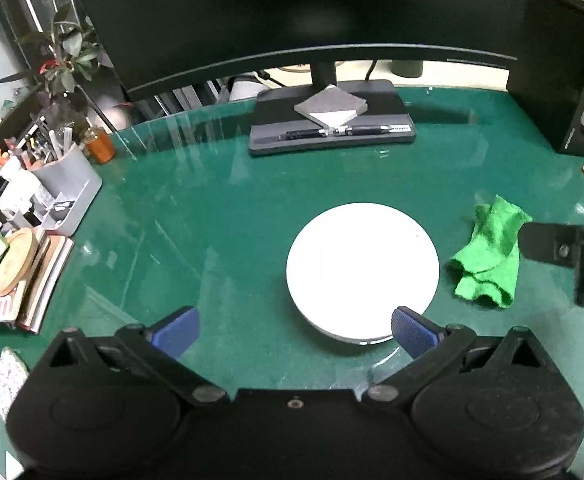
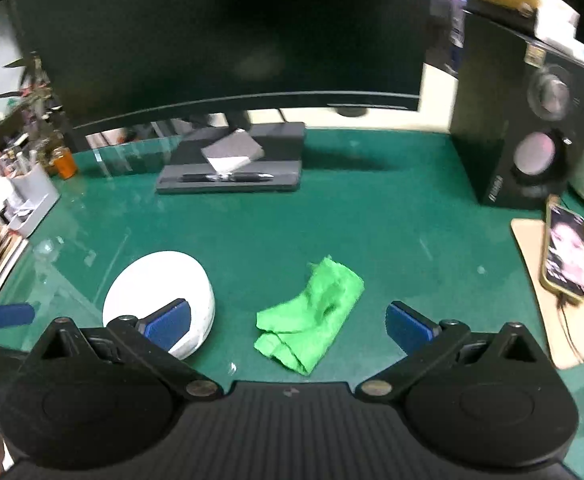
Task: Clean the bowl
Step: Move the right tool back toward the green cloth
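Note:
A white bowl (image 1: 361, 270) stands on the green desk mat, just ahead and right of my left gripper (image 1: 293, 330), which is open and empty. A crumpled green cloth (image 1: 487, 258) lies right of the bowl. In the right wrist view the cloth (image 2: 311, 316) lies between the open jaws of my right gripper (image 2: 290, 326), a little ahead of the pads. The bowl (image 2: 160, 296) sits at the left, partly behind the left blue pad (image 2: 170, 322). Part of the right gripper (image 1: 571, 256) shows at the left wrist view's right edge.
A monitor and its stand base (image 1: 331, 124) with a pen and a notepad are at the back. A grey desk organizer (image 1: 66, 190) and books sit at the left. A black speaker (image 2: 527, 132) and a phone (image 2: 565, 254) on a tan pad are at the right.

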